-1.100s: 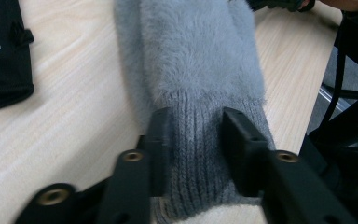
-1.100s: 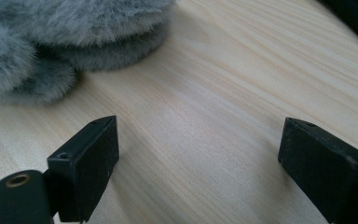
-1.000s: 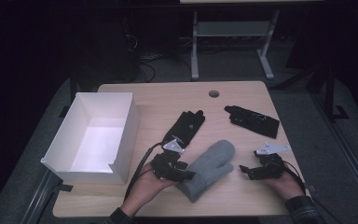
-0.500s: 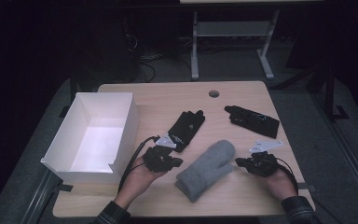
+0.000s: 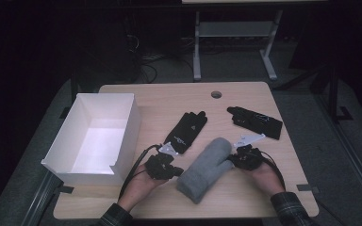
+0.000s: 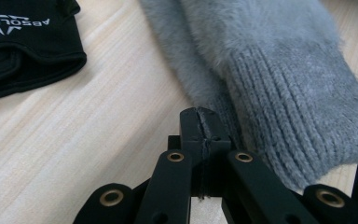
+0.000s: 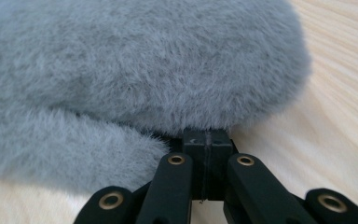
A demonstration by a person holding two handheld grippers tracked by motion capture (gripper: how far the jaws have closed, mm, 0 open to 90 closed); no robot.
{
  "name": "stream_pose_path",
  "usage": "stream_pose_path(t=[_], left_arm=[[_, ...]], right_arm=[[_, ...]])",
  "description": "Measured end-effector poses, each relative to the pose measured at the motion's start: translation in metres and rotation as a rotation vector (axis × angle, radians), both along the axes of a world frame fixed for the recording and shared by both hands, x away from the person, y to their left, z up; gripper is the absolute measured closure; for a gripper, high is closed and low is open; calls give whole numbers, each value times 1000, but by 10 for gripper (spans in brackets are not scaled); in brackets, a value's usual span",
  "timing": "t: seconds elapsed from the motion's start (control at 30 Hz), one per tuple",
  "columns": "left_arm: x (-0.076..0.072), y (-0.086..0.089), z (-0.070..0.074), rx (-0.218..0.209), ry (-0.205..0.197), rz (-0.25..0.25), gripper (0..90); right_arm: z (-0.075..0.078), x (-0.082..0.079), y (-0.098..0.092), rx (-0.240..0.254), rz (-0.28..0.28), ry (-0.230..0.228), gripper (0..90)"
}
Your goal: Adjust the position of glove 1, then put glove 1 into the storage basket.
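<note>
grey mitten [image 5: 206,168] mid-table, closed fingers [image 6: 200,128] at cuff edge

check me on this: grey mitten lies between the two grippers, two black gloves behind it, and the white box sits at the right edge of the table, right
Not quite. The white box sits at the left edge of the table, as the high view shows. The rest holds: the grey mitten lies between the left gripper and right gripper, with two black gloves behind it.
</note>
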State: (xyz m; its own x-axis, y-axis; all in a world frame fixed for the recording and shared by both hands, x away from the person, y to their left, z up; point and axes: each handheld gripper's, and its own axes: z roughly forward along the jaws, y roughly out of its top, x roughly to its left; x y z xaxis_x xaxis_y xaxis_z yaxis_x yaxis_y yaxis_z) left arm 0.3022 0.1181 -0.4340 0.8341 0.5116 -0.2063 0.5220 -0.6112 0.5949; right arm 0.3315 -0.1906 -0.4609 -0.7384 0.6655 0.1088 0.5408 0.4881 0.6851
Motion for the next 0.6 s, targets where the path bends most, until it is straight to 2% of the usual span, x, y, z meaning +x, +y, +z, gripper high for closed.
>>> stream_pose_path(t=[0.13,0.23,0.27,0.43,0.5,0.57,0.6], left_arm=[[-1,0,-1,16,3,-13,895],[-3,-1,-2,5,9,-2,894],[-2,0,-2,17,9,-15,894],[-5,-3,-3,10,14,-24,894],[-4,-1,-2,30,8,-25,882],[1,6,2,26,0,13,844],[4,9,4,19,-3,29,815]], right_arm=[[0,10,9,0,8,2,900],[-2,18,18,0,22,2,900],[-2,20,21,-4,27,-1,900],[-3,27,30,1,37,-7,900],[-3,27,29,-7,38,-8,900],[-2,26,25,-1,31,-18,844],[-1,26,22,4,25,-25,788]])
